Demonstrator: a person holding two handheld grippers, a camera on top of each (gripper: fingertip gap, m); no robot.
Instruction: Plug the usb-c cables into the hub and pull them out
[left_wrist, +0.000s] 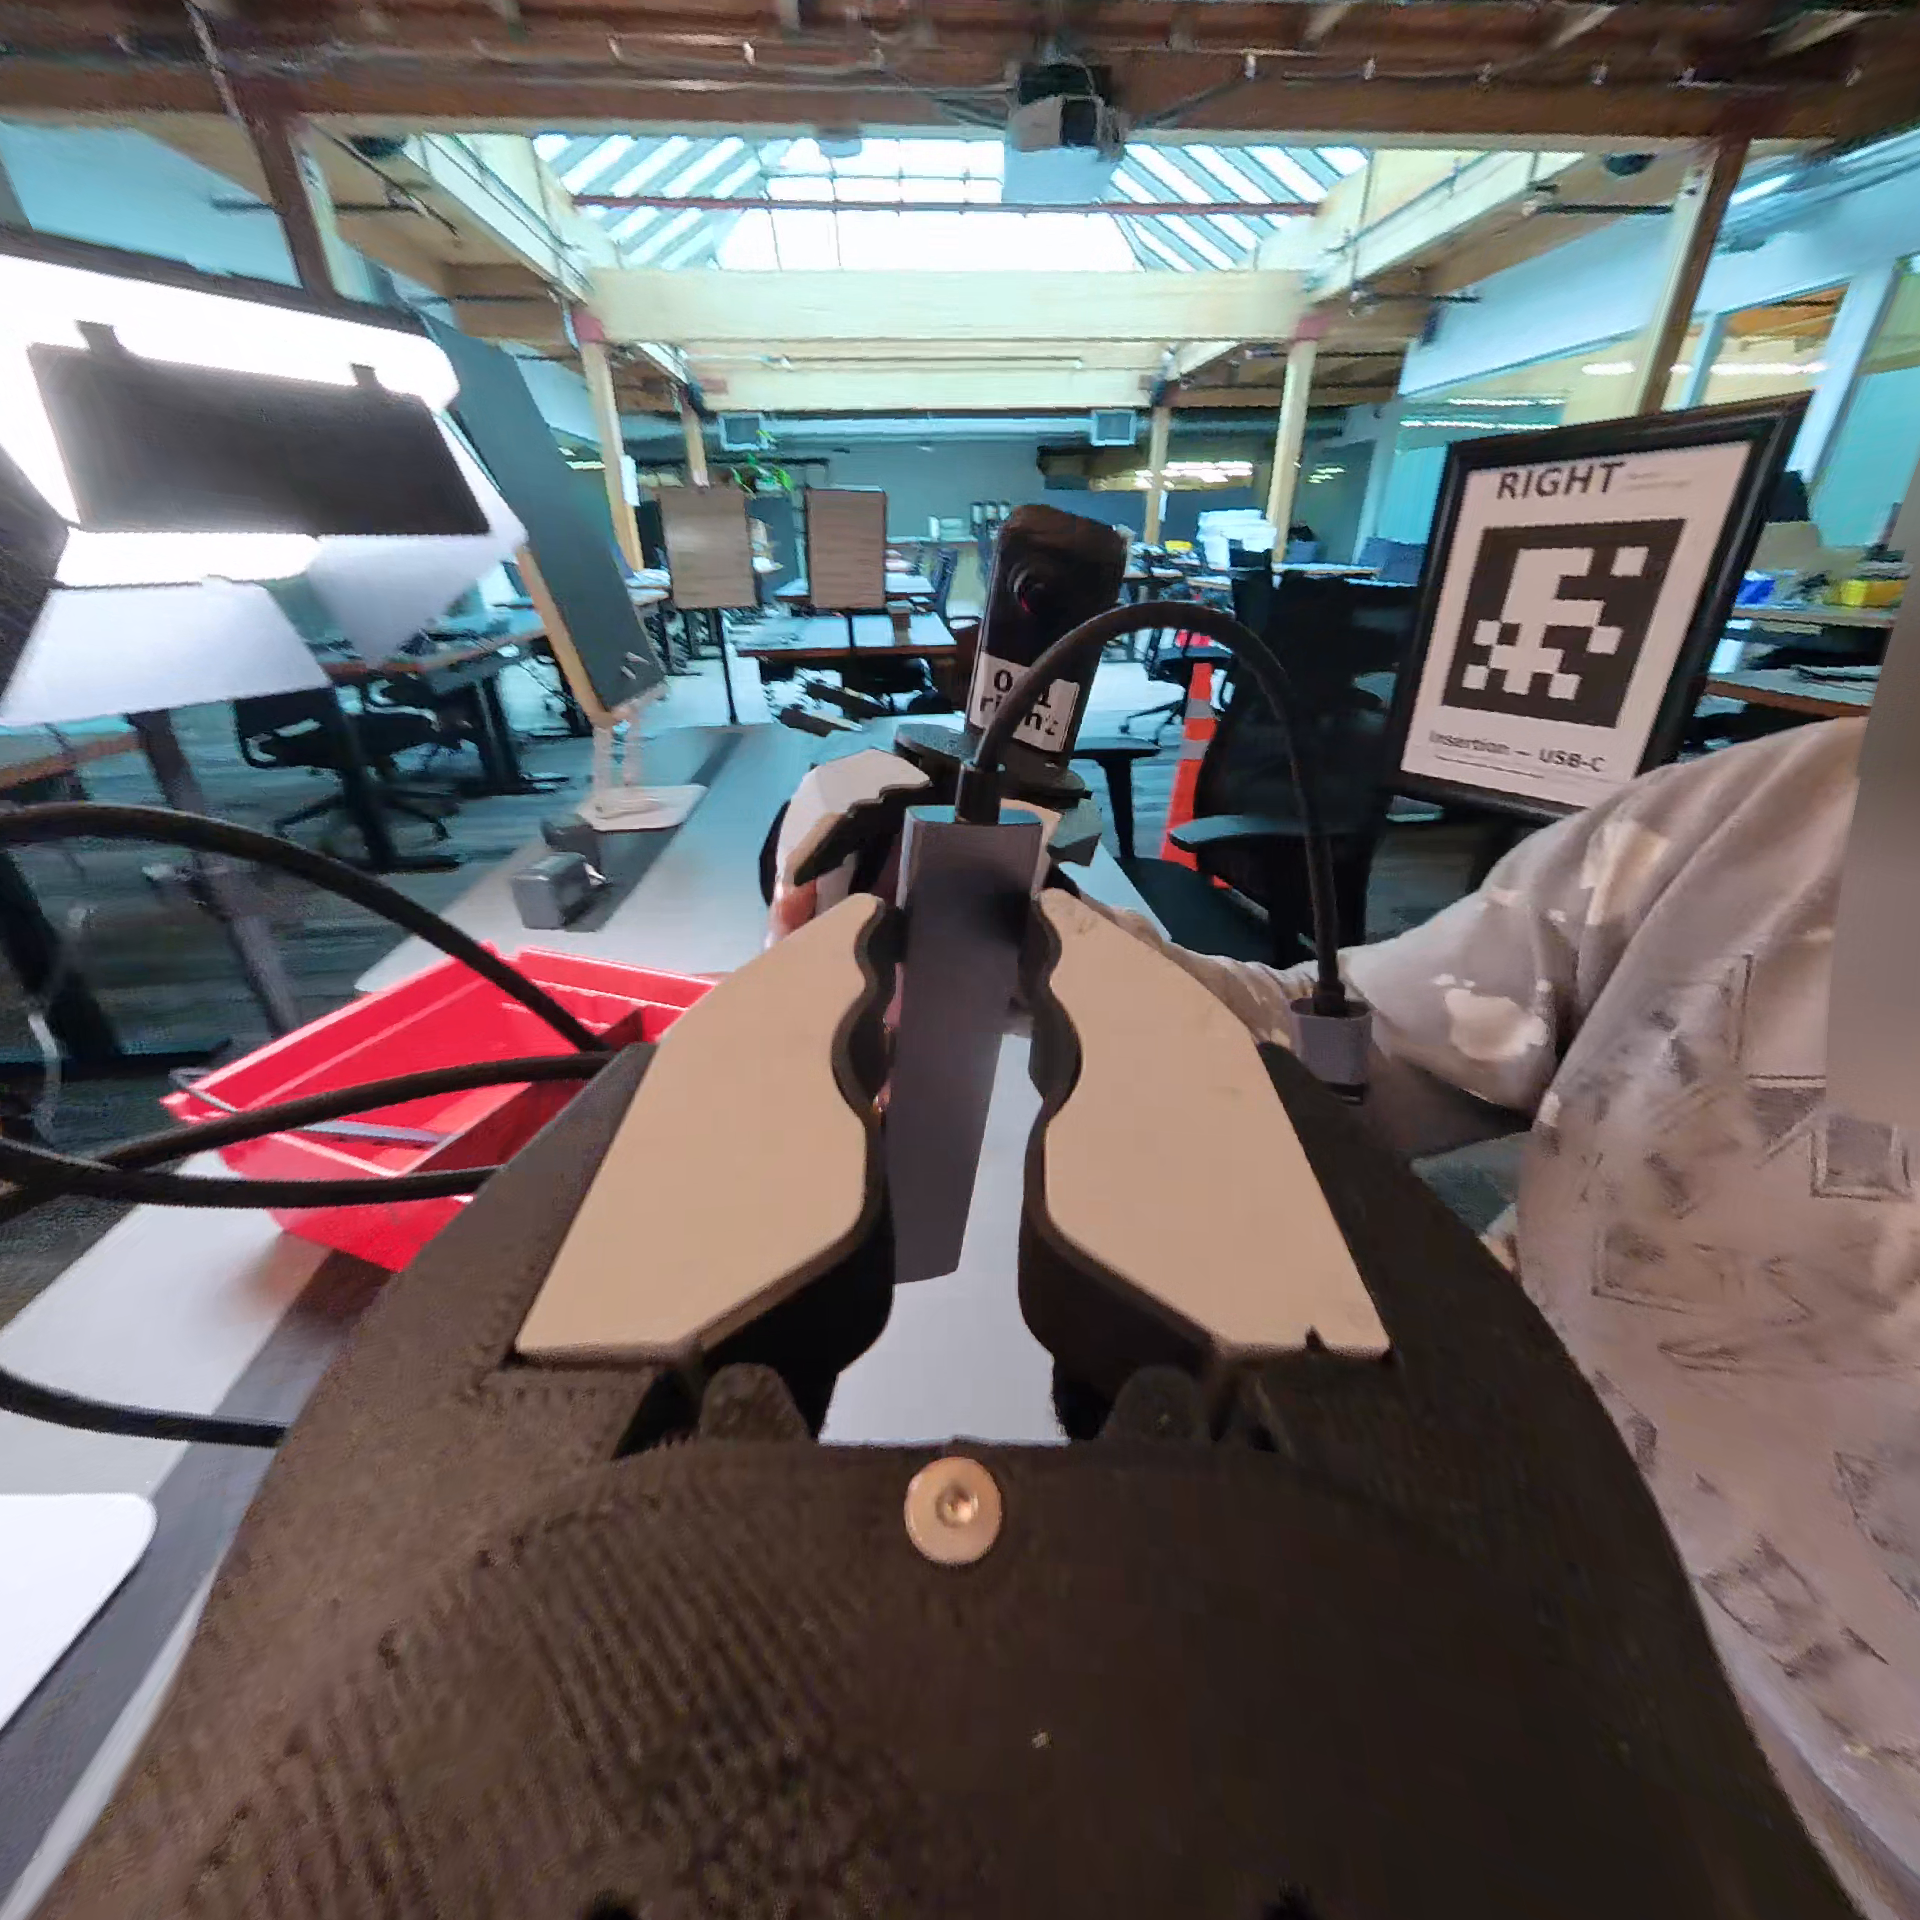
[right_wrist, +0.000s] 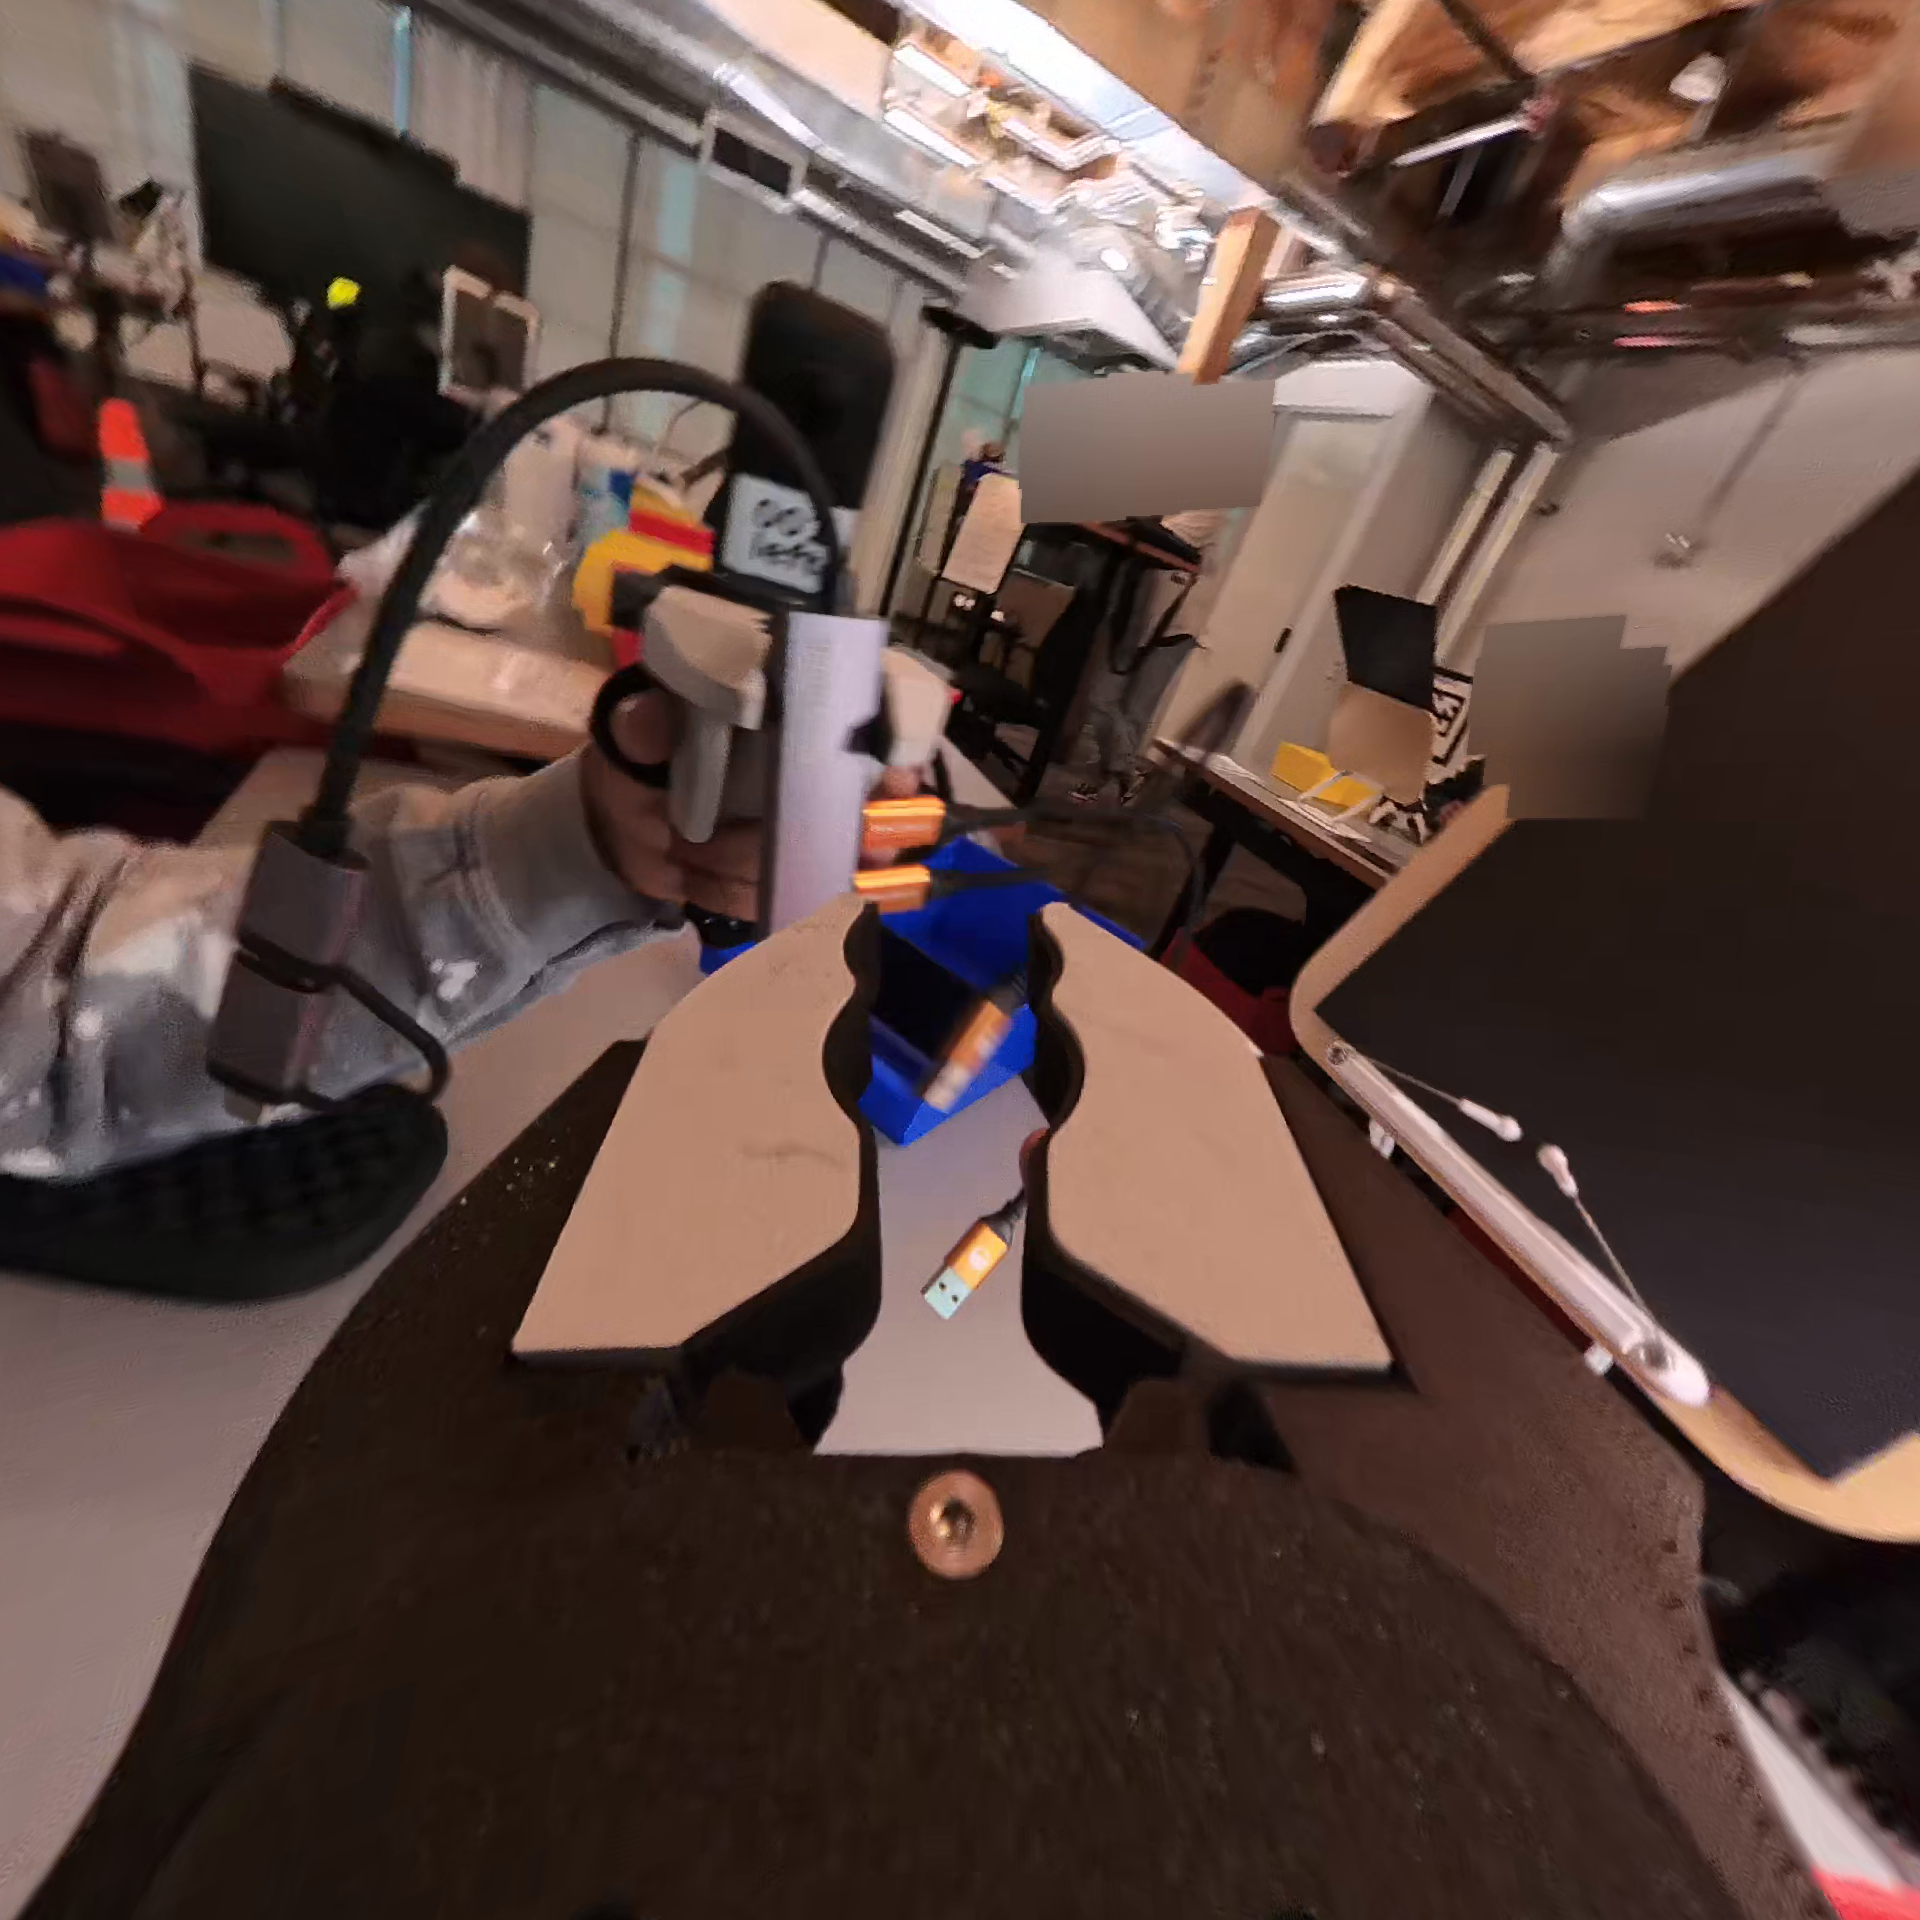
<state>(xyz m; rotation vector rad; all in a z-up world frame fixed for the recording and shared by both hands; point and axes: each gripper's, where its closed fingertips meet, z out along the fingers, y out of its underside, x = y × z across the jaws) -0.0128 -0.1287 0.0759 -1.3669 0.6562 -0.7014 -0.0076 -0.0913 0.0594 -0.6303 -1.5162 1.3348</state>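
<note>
My left gripper (left_wrist: 961, 925) is shut on the grey USB hub (left_wrist: 951, 1039) and holds it upright above the table. The hub's own black cable (left_wrist: 1143, 623) loops from its top to a grey connector (left_wrist: 1330, 1039) hanging at the right. In the right wrist view the hub (right_wrist: 821, 810) has two orange plugs (right_wrist: 902, 826) in its side. My right gripper (right_wrist: 951, 925) is open and empty, just in front of the hub. A blurred orange plug (right_wrist: 971, 1039) shows in the gap between its fingers. Another orange plug (right_wrist: 966, 1262) lies on the table.
A blue bin (right_wrist: 956, 966) stands on the white table (right_wrist: 935, 1382) below the hub. A red bin (left_wrist: 416, 1060) with black cables (left_wrist: 312, 1112) sits at the left. A framed marker sign (left_wrist: 1579, 613) and a person's sleeve (left_wrist: 1662, 1143) are at the right. A black board (right_wrist: 1662, 1039) leans at the right. My hands' fingertips stand some 5 cm from each other.
</note>
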